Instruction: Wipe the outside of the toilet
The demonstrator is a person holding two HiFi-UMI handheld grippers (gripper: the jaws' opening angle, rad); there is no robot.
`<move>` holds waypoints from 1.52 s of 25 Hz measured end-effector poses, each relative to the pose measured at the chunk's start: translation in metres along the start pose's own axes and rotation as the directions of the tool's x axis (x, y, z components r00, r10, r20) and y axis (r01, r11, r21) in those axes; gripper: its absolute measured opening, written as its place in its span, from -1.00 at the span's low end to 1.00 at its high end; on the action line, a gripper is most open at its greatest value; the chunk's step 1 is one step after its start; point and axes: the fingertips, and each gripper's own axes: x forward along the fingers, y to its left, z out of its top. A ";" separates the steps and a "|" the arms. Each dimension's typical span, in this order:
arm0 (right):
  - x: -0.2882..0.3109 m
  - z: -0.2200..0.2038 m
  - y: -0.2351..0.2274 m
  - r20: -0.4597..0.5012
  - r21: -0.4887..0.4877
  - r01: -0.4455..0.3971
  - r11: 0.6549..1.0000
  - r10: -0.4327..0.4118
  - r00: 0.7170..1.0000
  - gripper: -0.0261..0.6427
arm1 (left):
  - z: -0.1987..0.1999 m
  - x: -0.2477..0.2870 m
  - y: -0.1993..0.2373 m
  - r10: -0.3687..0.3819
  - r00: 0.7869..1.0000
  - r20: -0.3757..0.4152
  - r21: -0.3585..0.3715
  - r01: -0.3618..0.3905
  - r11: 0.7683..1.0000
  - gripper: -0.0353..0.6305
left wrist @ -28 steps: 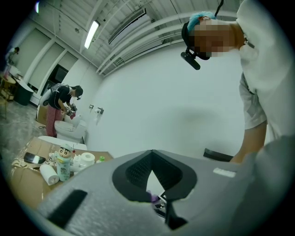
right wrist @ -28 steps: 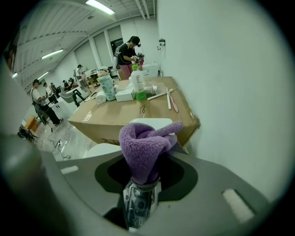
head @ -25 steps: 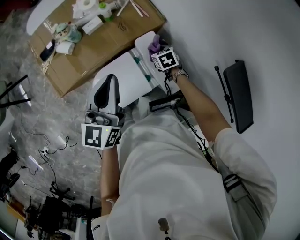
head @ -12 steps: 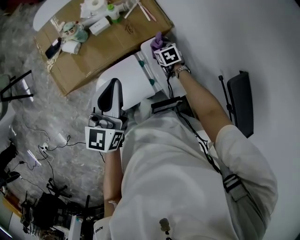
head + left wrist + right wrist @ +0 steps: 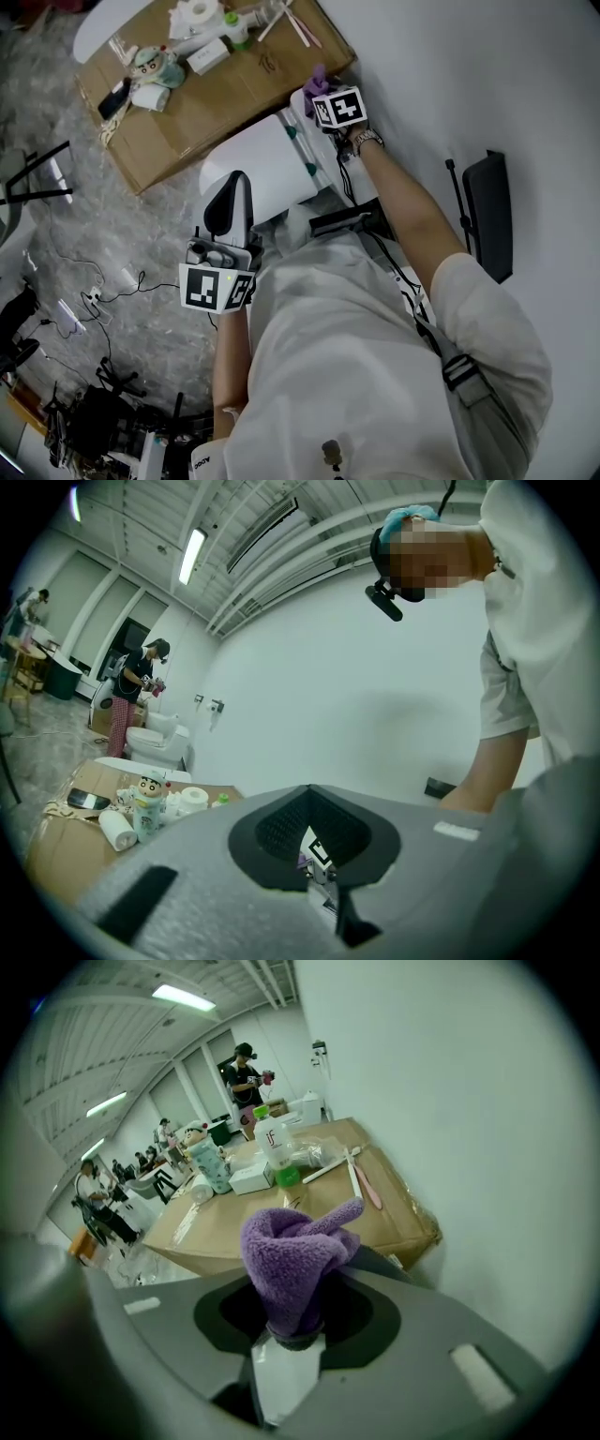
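The white toilet (image 5: 264, 167) stands beside a cardboard box, its tank (image 5: 302, 127) against the white wall. My right gripper (image 5: 328, 94) sits at the far end of the tank top, shut on a purple cloth (image 5: 317, 79). In the right gripper view the cloth (image 5: 295, 1260) stands bunched up out of the right gripper (image 5: 292, 1330). My left gripper (image 5: 230, 202) hangs over the near left edge of the toilet lid, its jaws together with nothing in them. The left gripper view shows the left gripper (image 5: 314, 850) pointing toward the right gripper's marker cube (image 5: 319, 852).
The cardboard box (image 5: 211, 103) left of the toilet carries a toilet roll (image 5: 199, 11), bottles and a small figure (image 5: 150, 64). A black flat object (image 5: 489, 214) lies to the right. Cables (image 5: 103, 295) run over the floor at left. Another toilet (image 5: 159, 741) and people stand far off.
The right gripper with the cloth has slid a little farther along the tank top toward the box. The left gripper has drifted slightly lower and stays by the lid.
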 end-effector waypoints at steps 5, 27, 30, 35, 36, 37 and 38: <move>0.000 -0.011 0.023 -0.030 0.072 -0.062 0.995 0.064 0.998 -0.52 | 0.001 -0.002 -0.006 -0.026 1.000 -0.002 0.003 0.026 1.000 -0.88; -0.068 -0.024 0.012 0.082 0.213 -0.042 0.976 0.025 0.996 -0.52 | -0.006 -0.028 -0.022 -0.116 0.993 -0.012 -0.009 0.116 0.993 -0.88; -0.069 -0.038 -0.010 0.060 0.303 -0.004 0.953 -0.015 0.998 -0.52 | -0.009 -0.032 -0.024 -0.124 0.992 -0.020 -0.015 0.124 0.992 -0.88; -0.055 -0.059 -0.006 0.000 0.304 0.014 0.952 -0.014 1.000 -0.52 | -0.014 -0.042 -0.017 -0.123 0.992 -0.036 -0.016 0.122 0.992 -0.88; -0.051 -0.063 0.000 -0.015 0.294 0.015 0.956 -0.012 1.000 -0.52 | -0.014 -0.045 -0.015 -0.122 0.992 -0.038 -0.016 0.121 0.992 -0.88; -0.048 -0.067 0.006 -0.028 0.285 0.019 0.958 -0.012 1.000 -0.52 | -0.013 -0.047 -0.013 -0.121 0.992 -0.039 -0.016 0.120 0.993 -0.88; -0.045 -0.069 0.012 -0.040 0.278 0.023 0.960 -0.012 0.999 -0.52 | -0.012 -0.050 -0.011 -0.121 0.992 -0.039 -0.017 0.120 0.993 -0.88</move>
